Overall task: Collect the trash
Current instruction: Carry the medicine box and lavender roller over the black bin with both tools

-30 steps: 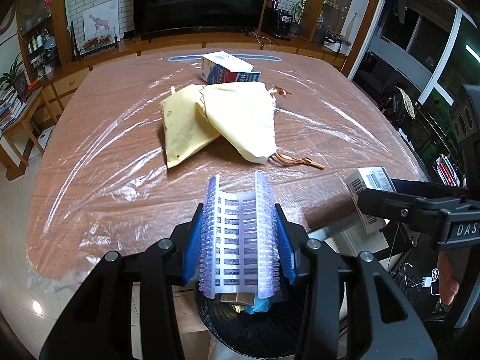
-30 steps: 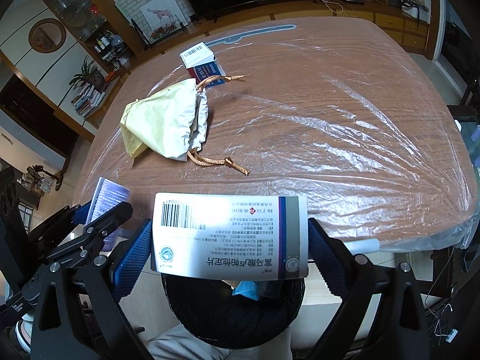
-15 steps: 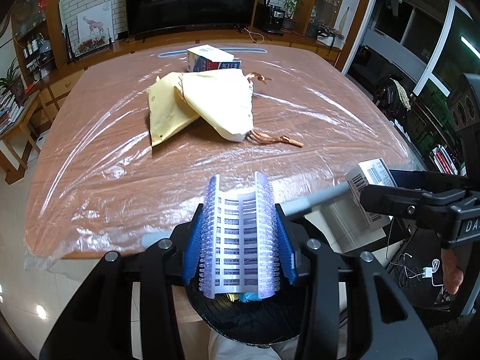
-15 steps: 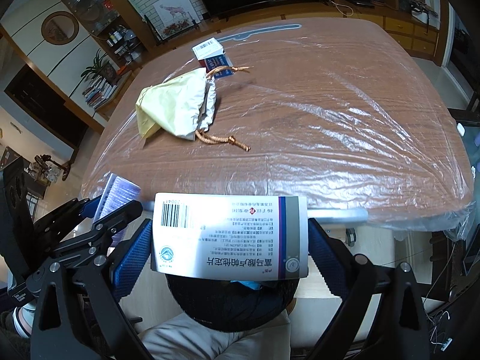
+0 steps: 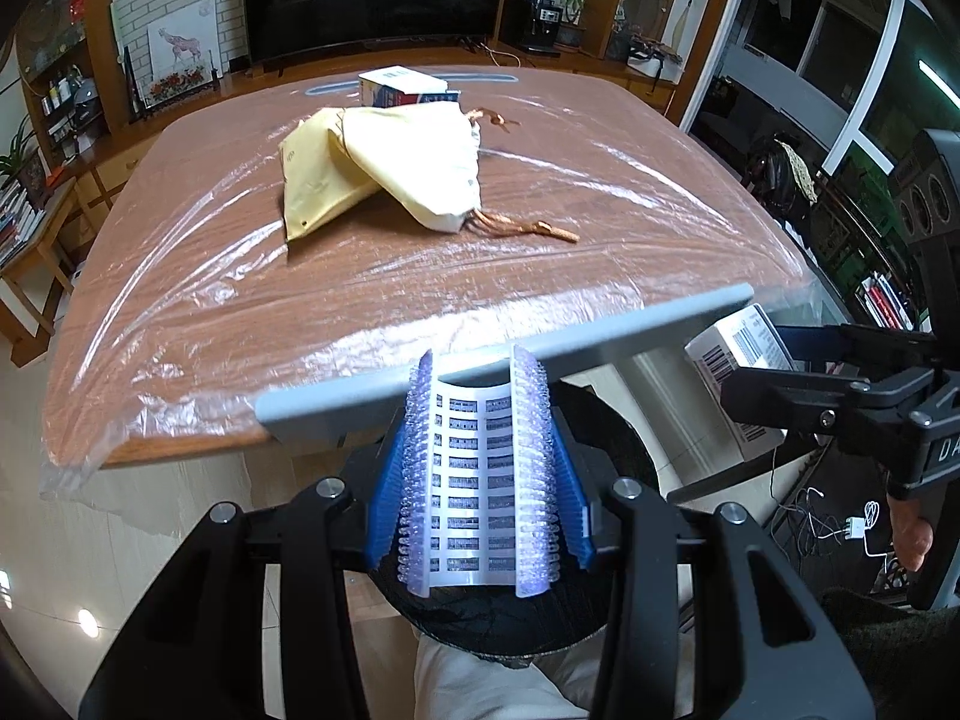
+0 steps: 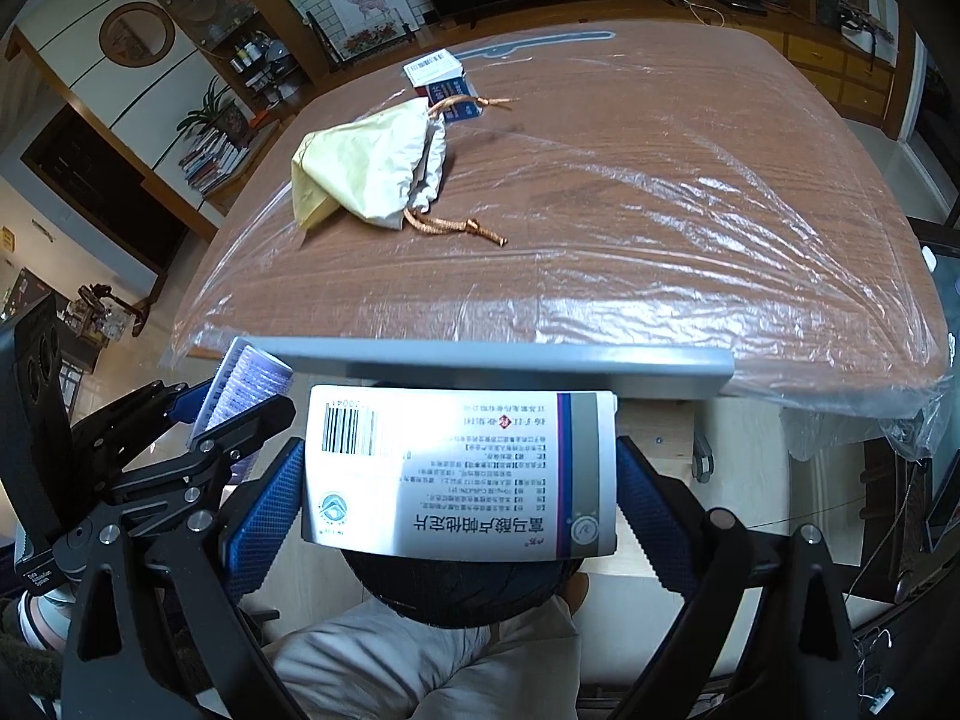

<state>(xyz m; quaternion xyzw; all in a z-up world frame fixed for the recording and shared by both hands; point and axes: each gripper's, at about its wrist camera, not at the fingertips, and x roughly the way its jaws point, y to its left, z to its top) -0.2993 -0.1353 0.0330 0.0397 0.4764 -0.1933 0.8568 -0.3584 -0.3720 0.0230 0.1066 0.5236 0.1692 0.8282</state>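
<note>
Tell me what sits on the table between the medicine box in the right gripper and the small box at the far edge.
In the right wrist view, the yellow drawstring pouch with its brown cord lies between the held medicine box and the small box.

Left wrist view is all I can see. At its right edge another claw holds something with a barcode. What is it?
Observer: A white medicine box with printed text and a purple stripe, clamped by its two short ends in the right gripper.
Operator: Where is it hanging?
Observer: Just off the near edge of the table. In the right wrist view, a black bin shows directly beneath the box.
</note>
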